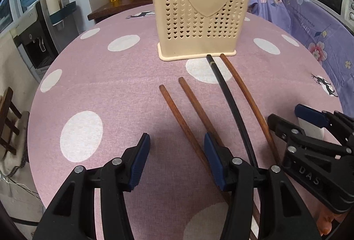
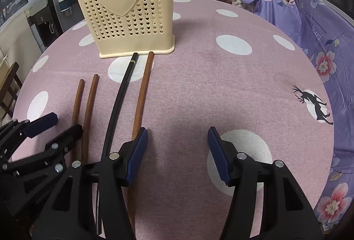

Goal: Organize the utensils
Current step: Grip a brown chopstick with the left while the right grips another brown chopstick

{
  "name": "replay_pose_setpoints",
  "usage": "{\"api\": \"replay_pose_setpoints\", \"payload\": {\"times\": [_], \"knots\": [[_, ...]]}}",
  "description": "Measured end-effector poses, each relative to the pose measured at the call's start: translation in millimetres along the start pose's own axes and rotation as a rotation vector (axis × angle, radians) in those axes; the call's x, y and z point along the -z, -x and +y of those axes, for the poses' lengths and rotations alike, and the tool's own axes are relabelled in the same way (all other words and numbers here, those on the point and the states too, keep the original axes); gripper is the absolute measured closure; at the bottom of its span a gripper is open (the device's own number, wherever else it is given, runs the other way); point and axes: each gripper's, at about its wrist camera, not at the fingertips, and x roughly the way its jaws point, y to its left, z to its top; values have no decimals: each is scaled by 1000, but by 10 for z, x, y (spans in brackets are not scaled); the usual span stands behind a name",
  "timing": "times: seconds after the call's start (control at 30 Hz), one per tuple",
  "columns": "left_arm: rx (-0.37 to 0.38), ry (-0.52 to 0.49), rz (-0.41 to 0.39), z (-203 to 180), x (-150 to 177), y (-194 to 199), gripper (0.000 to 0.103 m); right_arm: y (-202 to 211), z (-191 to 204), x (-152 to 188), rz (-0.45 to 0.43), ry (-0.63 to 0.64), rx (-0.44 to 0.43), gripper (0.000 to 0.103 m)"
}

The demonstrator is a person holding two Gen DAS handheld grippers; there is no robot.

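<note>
left gripper point(image 1: 176, 152) jaws released, straddling leftmost brown chopstick point(image 1: 177, 114); right gripper point(image 2: 178, 147) jaws released, empty | cream holder point(image 1: 199, 10) upper centre; black chopstick point(image 1: 230, 103) touching its base

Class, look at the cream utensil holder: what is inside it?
Only a few dark handle tips stick out above the holder's rim; its perforated wall hides their lower parts and anything else inside.
</note>
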Motion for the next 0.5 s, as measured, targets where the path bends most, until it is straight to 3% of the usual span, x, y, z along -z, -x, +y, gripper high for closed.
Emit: {"api": "replay_pose_setpoints", "payload": {"times": [0.13, 0.33, 0.4, 0.5], "knots": [[2, 20, -1, 128, -11, 4, 69, -3, -61, -70, 11, -16, -44, 46], [38, 71, 13, 215, -71, -25, 70, 58, 84, -338, -41, 8, -115, 46], [33, 76, 12, 202, -75, -30, 70, -21, 173, -425, -45, 34, -88, 58], [31, 84, 4, 200, -62, -26, 70, -204, 228, -531, -6, 19, -113, 70]]}}
